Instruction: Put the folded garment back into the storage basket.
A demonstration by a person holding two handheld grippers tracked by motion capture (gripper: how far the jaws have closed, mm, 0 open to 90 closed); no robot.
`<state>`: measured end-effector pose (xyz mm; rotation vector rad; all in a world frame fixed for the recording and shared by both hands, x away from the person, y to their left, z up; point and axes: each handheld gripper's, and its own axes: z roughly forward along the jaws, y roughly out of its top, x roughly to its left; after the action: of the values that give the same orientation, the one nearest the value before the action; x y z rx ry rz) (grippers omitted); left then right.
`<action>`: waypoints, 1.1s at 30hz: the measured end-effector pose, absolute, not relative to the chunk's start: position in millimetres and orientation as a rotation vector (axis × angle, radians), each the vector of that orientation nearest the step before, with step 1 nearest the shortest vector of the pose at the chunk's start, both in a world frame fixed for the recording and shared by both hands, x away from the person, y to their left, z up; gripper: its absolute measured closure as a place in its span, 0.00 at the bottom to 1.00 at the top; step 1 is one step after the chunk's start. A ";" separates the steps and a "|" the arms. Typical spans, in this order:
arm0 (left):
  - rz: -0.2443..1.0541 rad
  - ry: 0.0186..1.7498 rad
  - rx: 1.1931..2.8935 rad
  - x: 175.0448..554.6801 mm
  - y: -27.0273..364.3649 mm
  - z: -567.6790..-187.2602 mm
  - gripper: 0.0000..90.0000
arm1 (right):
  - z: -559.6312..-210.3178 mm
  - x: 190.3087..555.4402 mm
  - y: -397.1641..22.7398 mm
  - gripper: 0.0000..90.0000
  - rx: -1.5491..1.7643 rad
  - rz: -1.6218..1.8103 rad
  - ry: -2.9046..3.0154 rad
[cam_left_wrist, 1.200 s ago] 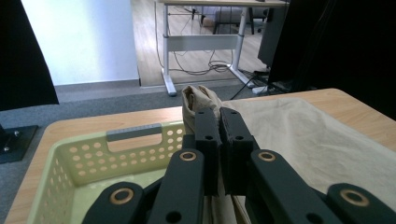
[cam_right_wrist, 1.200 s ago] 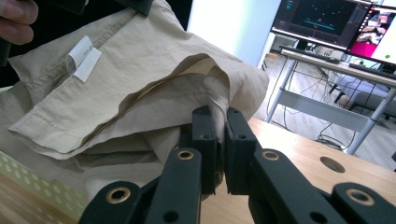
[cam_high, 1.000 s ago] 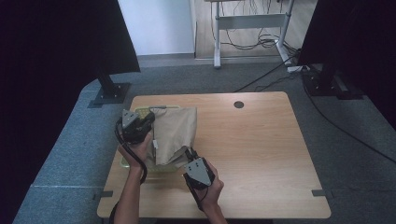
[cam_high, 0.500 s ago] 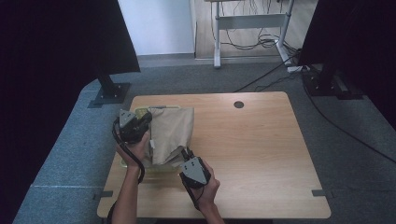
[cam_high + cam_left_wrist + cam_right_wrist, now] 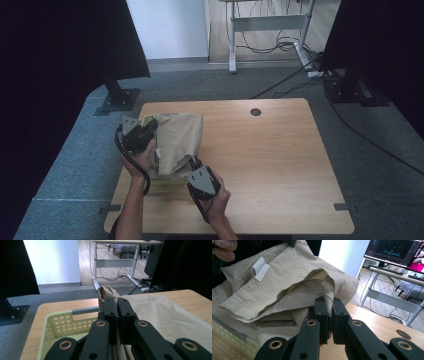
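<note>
Beige cotton cloth [image 5: 177, 140], a crumpled garment with a stitched hem and a small white label [image 5: 259, 268], lies at about 9 o'clock on the light wooden table [image 5: 280, 160], draped over a pale green perforated plastic basket [image 5: 62, 326]. In the high view the cloth covers almost the whole basket, and a sliver of its rim shows at the near edge.

The left gripper [image 5: 150, 127] sits at the cloth's 9 o'clock edge. In the left gripper view its black jaws are pressed together on a bunched fold of the cloth that sticks up past their tips; how much fabric is pinched between the pads is hidden by the jaws themselves. The basket's far wall and one grey handle strip [image 5: 85, 310] show at about 10 o'clock from the jaws, and the basket's inside is mostly cut off by the frame.

The right gripper [image 5: 192, 162] meets the cloth's near corner at about 5 o'clock. In the right gripper view its jaws are clamped tight on a folded edge of the cloth, with layered folds stacked to the left. Fingertips [image 5: 224, 250] of the person's other hand are cut off at 11 o'clock. The grey plate on top hides the jaws in the high view.
</note>
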<state>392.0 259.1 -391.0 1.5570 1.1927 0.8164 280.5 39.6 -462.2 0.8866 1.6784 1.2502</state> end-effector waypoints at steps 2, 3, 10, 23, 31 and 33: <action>0.821 1.196 1.557 392.2 261.5 -390.3 0.96 | -461.5 281.0 41.6 0.94 0.884 1.254 1.680; 0.821 1.196 1.557 392.2 261.5 -390.3 0.96 | -461.5 281.0 41.6 0.94 0.884 1.254 1.680; 0.831 1.211 1.548 392.2 270.3 -390.0 0.96 | -460.5 283.0 50.3 0.94 0.873 1.262 1.692; 0.834 1.236 1.554 400.0 281.2 -395.3 0.96 | -467.6 293.0 66.1 0.94 0.872 1.256 1.727; 0.834 1.259 1.553 403.5 288.8 -402.7 0.96 | -474.7 301.1 73.1 0.94 0.880 1.253 1.754; 0.839 1.268 1.555 404.4 289.9 -405.9 0.94 | -476.9 303.6 75.5 0.94 0.880 1.249 1.768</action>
<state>404.4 289.9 -405.9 1.5547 1.2678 0.8388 303.6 75.5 -476.9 0.8799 1.7678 1.2492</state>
